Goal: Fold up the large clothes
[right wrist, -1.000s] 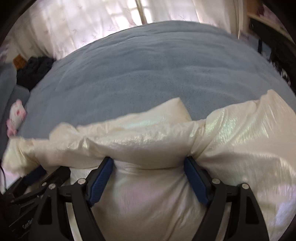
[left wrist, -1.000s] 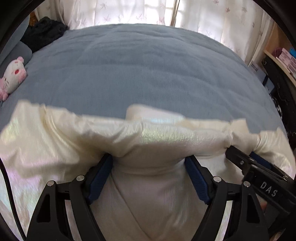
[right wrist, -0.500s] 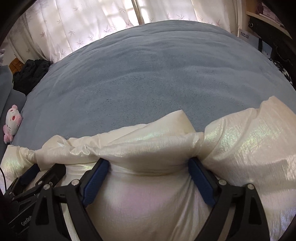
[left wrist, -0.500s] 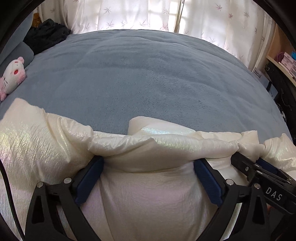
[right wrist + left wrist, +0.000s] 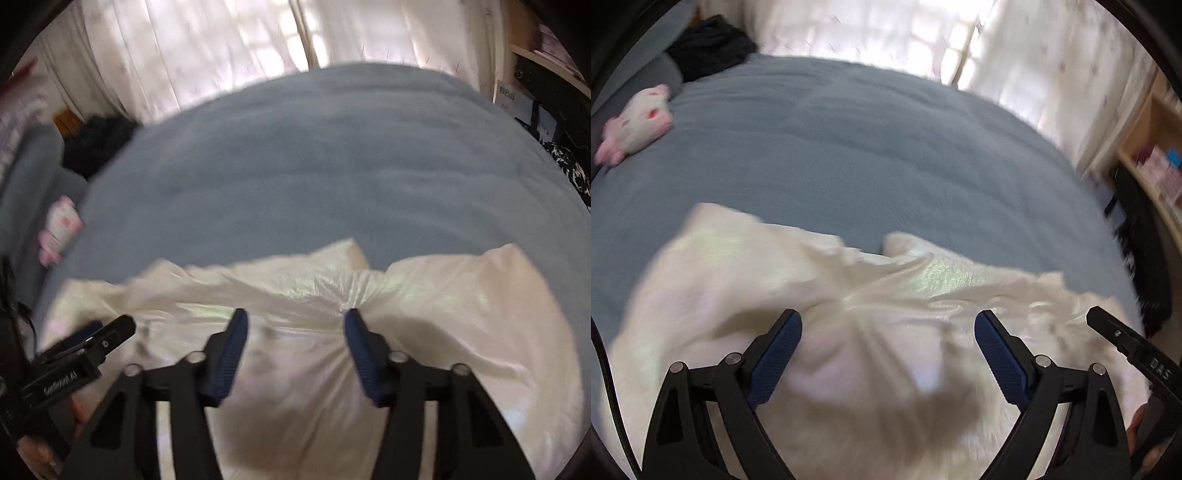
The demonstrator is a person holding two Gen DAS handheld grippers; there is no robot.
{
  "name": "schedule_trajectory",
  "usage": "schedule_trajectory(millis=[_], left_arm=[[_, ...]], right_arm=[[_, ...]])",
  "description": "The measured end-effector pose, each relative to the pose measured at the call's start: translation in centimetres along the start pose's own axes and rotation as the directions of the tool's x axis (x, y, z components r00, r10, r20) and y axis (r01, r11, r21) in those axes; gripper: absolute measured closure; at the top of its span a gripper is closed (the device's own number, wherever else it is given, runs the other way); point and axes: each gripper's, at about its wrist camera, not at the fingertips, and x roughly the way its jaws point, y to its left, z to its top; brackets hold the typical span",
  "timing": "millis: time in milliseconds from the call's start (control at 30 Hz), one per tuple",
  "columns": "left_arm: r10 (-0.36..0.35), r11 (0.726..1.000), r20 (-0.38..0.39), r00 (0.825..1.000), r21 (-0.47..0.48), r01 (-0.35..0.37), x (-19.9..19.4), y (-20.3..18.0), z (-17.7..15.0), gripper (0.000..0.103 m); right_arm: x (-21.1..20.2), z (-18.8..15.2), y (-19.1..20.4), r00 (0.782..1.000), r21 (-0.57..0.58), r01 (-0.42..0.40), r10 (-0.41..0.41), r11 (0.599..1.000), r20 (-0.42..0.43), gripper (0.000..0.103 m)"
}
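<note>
one legible label, "das", marks the right gripper (image 5: pixel 1134 350) beside the cream garment (image 5: pixel 886 332).

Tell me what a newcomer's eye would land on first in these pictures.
First, the shiny cream jacket, bunched low across the blue-grey bed just beyond the tools in both views. Next, the pink and white plush toy at the bed's left edge, near a dark heap of cloth. Behind the bed hang bright, sunlit curtains.
</note>
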Motion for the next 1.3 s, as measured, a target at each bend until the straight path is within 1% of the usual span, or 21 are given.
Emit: schedule_trajectory(millis=[67,133,200,233,300,367,400,467,533,567,633,667,733,833,900,933,1033,1100,1233,1300], left_arm=[[0.012,1.0,0.037,0.999,0.007,-0.012,-3.2,0.9,-1.2,0.009],[0.015,0.999,0.064,0.998,0.043,-0.017,-6.2,1.5,-3.3,0.01],[0.002,0.996,0.076,0.997,0.092,-0.009,-9.4,2.1,-6.4,0.01],[-0.006,0.994,0.075,0.997,0.105,-0.002,-10.6,2.4,-7.8,0.01],[-0.058,0.993,0.066,0.996,0.109,0.05,-13.0,3.1,-11.4,0.01],[-0.112,0.991,0.031,0.993,0.076,0.109,-14.2,3.9,-14.5,0.01],[-0.145,0.988,0.013,0.989,0.053,0.144,-14.3,4.6,-15.5,0.01],[-0.23,0.973,-0.012,0.973,-0.011,0.23,-14.1,6.0,-17.8,0.01],[-0.305,0.949,-0.036,0.952,-0.091,0.3,-13.3,7.2,-19.3,0.01],[-0.328,0.937,-0.045,0.943,-0.142,0.319,-12.7,7.8,-20.0,0.01],[-0.358,0.915,-0.041,0.933,-0.214,0.342,-11.4,8.8,-20.6,0.01],[-0.358,0.912,-0.038,0.933,-0.231,0.34,-11.0,9.1,-21.1,0.01],[-0.343,0.91,-0.031,0.939,-0.258,0.324,-9.8,9.5,-21.2,0.01],[-0.333,0.905,-0.029,0.942,-0.292,0.311,-8.1,10.1,-21.1,0.01],[-0.337,0.893,-0.019,0.941,-0.323,0.313,-7.0,10.8,-21.1,0.01],[-0.339,0.89,-0.009,0.941,-0.328,0.317,-6.9,11.0,-21.0,0.01],[-0.316,0.895,0.035,0.948,-0.32,0.31,-6.8,11.6,-20.1,0.01],[-0.306,0.897,0.06,0.95,-0.315,0.309,-6.5,12.0,-19.3,0.009],[-0.317,0.891,0.094,0.944,-0.311,0.33,-5.8,12.2,-18.4,0.009],[-0.314,0.895,0.11,0.943,-0.296,0.333,-5.6,12.0,-17.9,0.008]], right_arm=[[-2.0,-0.5,0.5,0.999,-0.008,-0.02,0.02,1.0,0.029,0.063],[-3.2,-1.2,1.7,0.999,-0.05,-0.007,0.009,0.999,0.045,0.063],[-3.8,-2.2,2.9,0.998,-0.087,0.005,0.0,0.996,0.055,0.067],[-4.1,-2.9,3.6,0.998,-0.106,0.001,0.005,0.994,0.059,0.069],[-4.2,-3.8,4.6,0.998,-0.121,-0.012,0.02,0.993,0.066,0.071],[-4.0,-4.8,5.7,0.996,-0.139,-0.019,0.031,0.99,0.08,0.075],[-3.7,-5.4,6.2,0.996,-0.14,-0.023,0.034,0.99,0.083,0.077],[-2.9,-6.0,7.2,0.996,-0.129,-0.032,0.042,0.991,0.077,0.084],[-2.2,-6.6,7.8,0.996,-0.12,-0.023,0.033,0.993,0.086,0.085],[-1.9,-6.9,8.2,0.996,-0.124,-0.008,0.019,0.992,0.092,0.085],[-0.8,-7.4,8.4,0.997,-0.12,0.0,0.01,0.993,0.081,0.085],[-0.4,-7.6,8.3,0.997,-0.113,-0.001,0.009,0.994,0.073,0.085],[0.7,-8.2,7.9,0.998,-0.096,0.012,-0.006,0.995,0.059,0.085],[2.6,-9.2,7.3,1.0,-0.065,0.007,-0.005,0.998,0.027,0.085],[3.6,-9.7,7.0,1.0,-0.058,0.006,-0.005,0.998,0.016,0.085],[3.9,-9.9,7.0,1.0,-0.063,0.006,-0.005,0.998,0.021,0.085],[5.0,-10.5,7.1,0.999,-0.095,0.023,-0.019,0.995,0.046,0.085],[5.5,-10.7,7.1,0.998,-0.091,0.026,-0.021,0.996,0.056,0.085],[6.1,-11.0,7.1,0.997,-0.087,0.032,-0.025,0.996,0.078,0.085],[6.2,-11.1,6.9,0.997,-0.082,0.022,-0.015,0.996,0.08,0.085]])
